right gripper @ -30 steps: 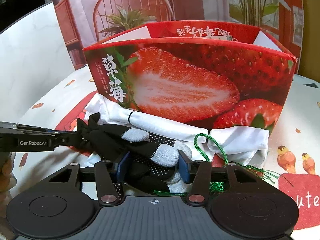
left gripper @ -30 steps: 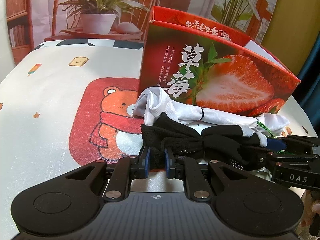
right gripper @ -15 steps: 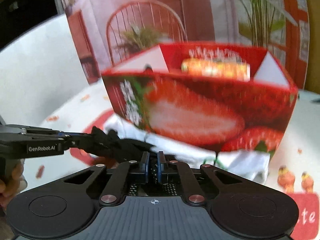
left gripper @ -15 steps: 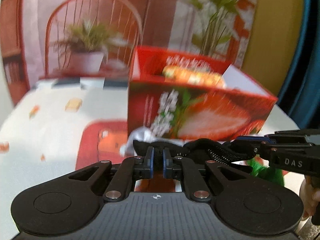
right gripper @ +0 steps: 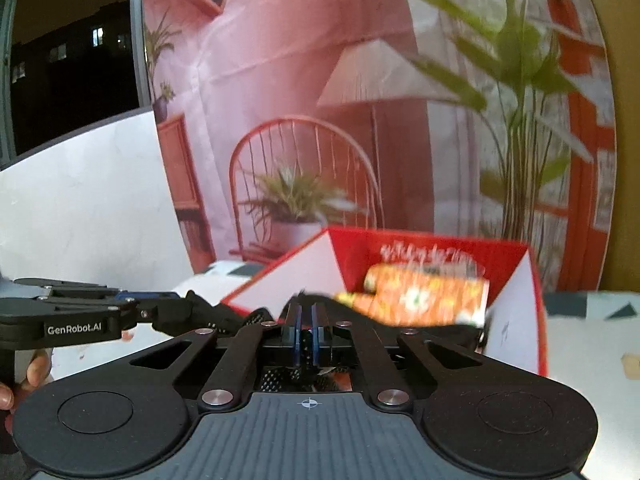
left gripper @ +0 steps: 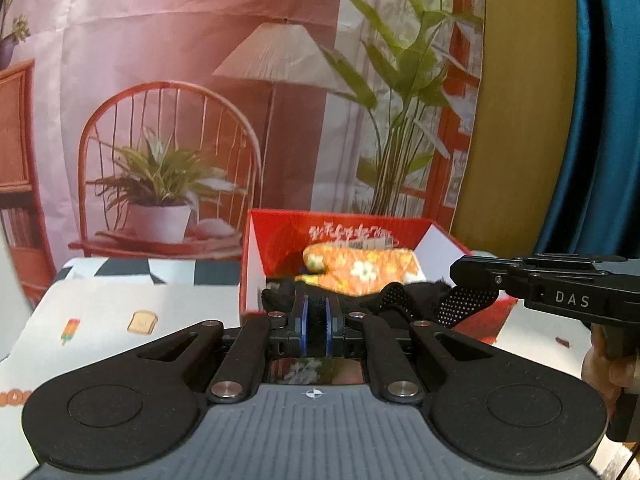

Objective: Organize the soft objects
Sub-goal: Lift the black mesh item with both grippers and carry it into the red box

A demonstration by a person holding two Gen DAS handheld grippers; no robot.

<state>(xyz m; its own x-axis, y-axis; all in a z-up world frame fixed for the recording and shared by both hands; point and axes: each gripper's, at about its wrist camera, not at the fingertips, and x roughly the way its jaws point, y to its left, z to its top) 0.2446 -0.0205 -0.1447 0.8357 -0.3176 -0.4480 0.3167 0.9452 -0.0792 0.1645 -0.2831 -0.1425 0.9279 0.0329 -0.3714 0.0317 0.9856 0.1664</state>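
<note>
Both grippers hold one black dotted work glove [left gripper: 404,300], stretched between them just in front of the near wall of the red strawberry box [left gripper: 440,240]. The left gripper [left gripper: 316,320] has its blue pads pinched tight on a fold of the glove's black knit. The right gripper [right gripper: 306,328] is likewise clamped on the glove; dotted fabric shows below its pads in its own view. Seen from the left wrist, the right gripper reaches in from the right edge with a dotted finger of the glove hanging from its tip.

The box stands open on the printed tablecloth [left gripper: 100,312], toward the far edge of the tabletop. Inside it an orange flowered cloth [left gripper: 360,268] lies against the back wall. The glove hangs at about the height of the box's near rim, so the step in hand seems to be carrying it over that rim and into the box.

The risks come mostly from the limp fabric. Loose glove fingers dangle below the grip and could catch on the near rim, dragging or tipping the light cardboard box. If the two hands drift apart, the knit could slip from one pinch, leaving the glove swinging from a single gripper. Releasing too early would drop it outside the box or draped over the rim. Both views are blurred, so how much fabric each pinch holds cannot be told.
</note>
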